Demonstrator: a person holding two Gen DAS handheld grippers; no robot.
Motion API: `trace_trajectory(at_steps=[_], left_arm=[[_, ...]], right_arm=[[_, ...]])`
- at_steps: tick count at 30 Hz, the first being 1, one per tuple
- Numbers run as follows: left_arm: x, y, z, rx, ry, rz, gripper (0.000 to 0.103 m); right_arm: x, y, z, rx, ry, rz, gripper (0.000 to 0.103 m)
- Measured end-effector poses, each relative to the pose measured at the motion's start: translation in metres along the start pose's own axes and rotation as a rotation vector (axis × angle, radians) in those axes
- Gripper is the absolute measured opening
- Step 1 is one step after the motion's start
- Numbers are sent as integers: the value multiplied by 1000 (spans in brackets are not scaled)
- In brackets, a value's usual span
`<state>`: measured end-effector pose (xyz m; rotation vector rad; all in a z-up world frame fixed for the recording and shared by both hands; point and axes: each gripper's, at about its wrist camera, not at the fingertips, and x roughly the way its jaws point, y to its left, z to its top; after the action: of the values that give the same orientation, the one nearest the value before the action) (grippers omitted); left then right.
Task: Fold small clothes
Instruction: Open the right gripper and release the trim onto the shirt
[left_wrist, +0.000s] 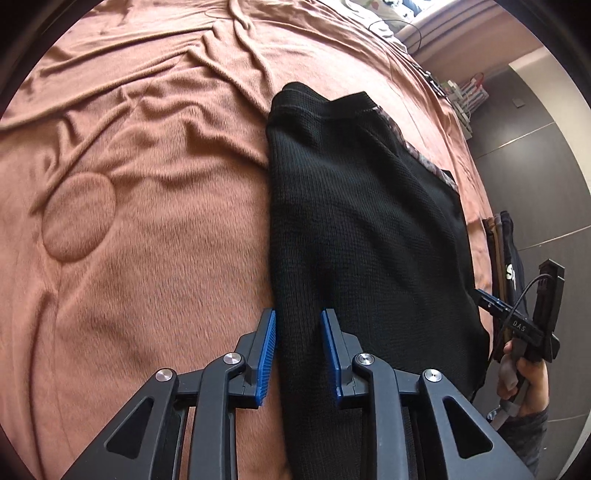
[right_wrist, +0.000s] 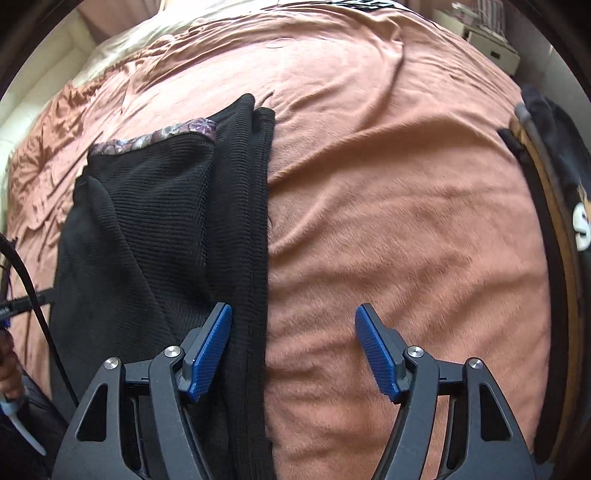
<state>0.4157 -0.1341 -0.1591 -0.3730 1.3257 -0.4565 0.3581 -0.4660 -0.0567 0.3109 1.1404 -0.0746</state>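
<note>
A black knit garment (left_wrist: 362, 221) lies folded lengthwise on a terracotta blanket (left_wrist: 147, 258), with a patterned floral trim (left_wrist: 424, 157) along its far side. My left gripper (left_wrist: 298, 332) is open low over the garment's near left edge, and the knit runs between the blue pads (left_wrist: 267, 350). In the right wrist view the same garment (right_wrist: 166, 229) lies left of centre. My right gripper (right_wrist: 293, 332) is wide open astride its right edge, left pad (right_wrist: 212, 350) over the knit and the other over bare blanket (right_wrist: 406, 221). The right gripper body (left_wrist: 524, 321) also shows, held by a hand (left_wrist: 524, 376).
A stack of folded clothes (right_wrist: 557, 192) lies at the bed's right edge, also seen in the left wrist view as a thin pile (left_wrist: 506, 251). Dark floor (left_wrist: 535, 166) lies beyond the bed edge. White storage boxes (right_wrist: 491, 44) stand far right. The blanket is wrinkled far left.
</note>
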Motion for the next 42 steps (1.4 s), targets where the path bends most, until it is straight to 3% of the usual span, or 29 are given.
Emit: trace_trajectory(at_steps=[5,8,10,12,15,25,30,42], left_arm=[[-2,1,-20,-24,14,-20,26],[-5,0,-28,-35,15,-25,26],[-5,-2,-35,-38,19,-28,26],[-6,-3,-42,-38,24,-26,26],[-6,-5,-51,-40,22,-28,26],[-7,0,-77,-88,23,-92,26],[-5,1,-85,-106,18,-128,26],[-5,-5,-89,-104,6,-104,26]], right_arm=[[-24,-22,-12,65,-26,198,68],[-30,-30,-24,45,-20,261,68],[-28,-35,-32,36,-5,271,67],[-25,-34,-40,28,16,280,50],[-21,-42,-46,45,28,270,37],[-28,-64,-65,125,54,341,36],[-27,-67,-79,148,64,389,28],[-25,-53,-80,115,87,373,27]])
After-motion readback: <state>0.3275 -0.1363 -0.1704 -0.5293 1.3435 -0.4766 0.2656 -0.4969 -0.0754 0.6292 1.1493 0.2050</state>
